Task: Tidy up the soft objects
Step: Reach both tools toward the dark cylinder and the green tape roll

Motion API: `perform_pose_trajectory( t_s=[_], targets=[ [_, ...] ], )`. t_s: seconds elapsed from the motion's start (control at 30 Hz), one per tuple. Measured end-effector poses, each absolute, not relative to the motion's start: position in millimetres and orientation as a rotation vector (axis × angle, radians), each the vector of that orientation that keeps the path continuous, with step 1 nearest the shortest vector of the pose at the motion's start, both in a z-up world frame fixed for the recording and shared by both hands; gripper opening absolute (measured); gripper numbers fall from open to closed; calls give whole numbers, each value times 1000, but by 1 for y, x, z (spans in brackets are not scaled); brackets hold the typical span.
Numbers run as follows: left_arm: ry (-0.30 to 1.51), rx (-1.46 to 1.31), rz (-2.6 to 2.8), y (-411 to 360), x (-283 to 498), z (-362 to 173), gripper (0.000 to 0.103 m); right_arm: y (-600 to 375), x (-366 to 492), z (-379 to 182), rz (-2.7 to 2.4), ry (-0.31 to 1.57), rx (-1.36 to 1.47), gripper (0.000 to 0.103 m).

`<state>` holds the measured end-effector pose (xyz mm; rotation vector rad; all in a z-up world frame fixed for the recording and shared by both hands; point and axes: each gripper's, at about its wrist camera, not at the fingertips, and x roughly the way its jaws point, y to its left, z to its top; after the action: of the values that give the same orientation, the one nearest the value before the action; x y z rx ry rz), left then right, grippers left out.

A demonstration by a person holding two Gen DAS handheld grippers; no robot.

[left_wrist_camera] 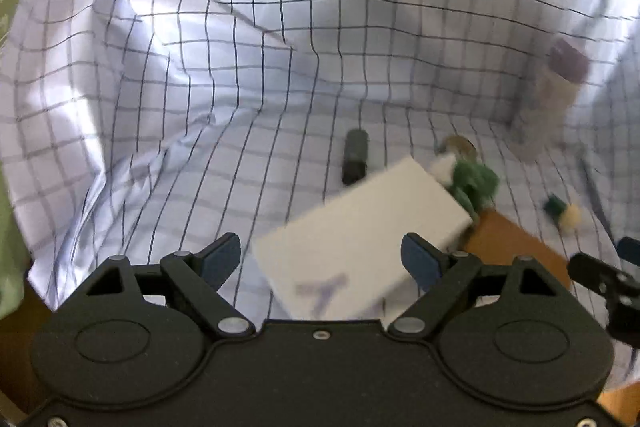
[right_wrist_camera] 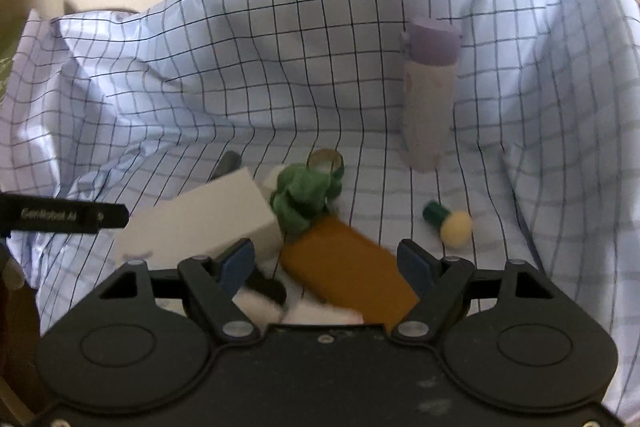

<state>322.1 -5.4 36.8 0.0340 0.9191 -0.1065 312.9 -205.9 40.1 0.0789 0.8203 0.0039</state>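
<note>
- Left gripper: jaws spread wide, nothing between the pads; it hangs over the white box, which lies flat on the checked cloth.
- Right gripper: jaws likewise apart and empty, poised above the plush carrot.
- Carrot's orange body runs toward 5 o'clock from its green leafy top; top touches the box corner.
- At 12 o'clock of the leaves, a small roll of tape. At 3 o'clock, well apart, a little green-and-yellow pompom piece.
- Lilac-capped bottle stands upright at 1 o'clock. Dark cylinder lies beyond the box.
- White and black fluffy item sits under the right gripper; identity unclear.
- Judgement: sorting barely begun. Soft pieces and hard ones lie mixed; nothing grouped, nothing held.
</note>
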Motion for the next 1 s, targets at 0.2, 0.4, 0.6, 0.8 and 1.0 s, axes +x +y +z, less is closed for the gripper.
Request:
perform_pose_trajectory(
  t_s=[0.2,0.4,0.6,0.8,1.0],
  targets=[
    [967,77,-93,-21,389,24,84,-209,369,34,-18,837,78,78],
    [1073,88,-108,-38,446,-5,84,-215,425,19,-22,901,122,78],
    [1137,180,-132,-55,476,-39,83,-212,460,0,-38,930,109,78],
    [1153,313,-123,-65,488,-59,86,-214,488,-16,-44,968,102,78],
    [1131,357,-143,-53,483,-55,87,-210,506,-29,-47,1001,67,78]
  ],
)
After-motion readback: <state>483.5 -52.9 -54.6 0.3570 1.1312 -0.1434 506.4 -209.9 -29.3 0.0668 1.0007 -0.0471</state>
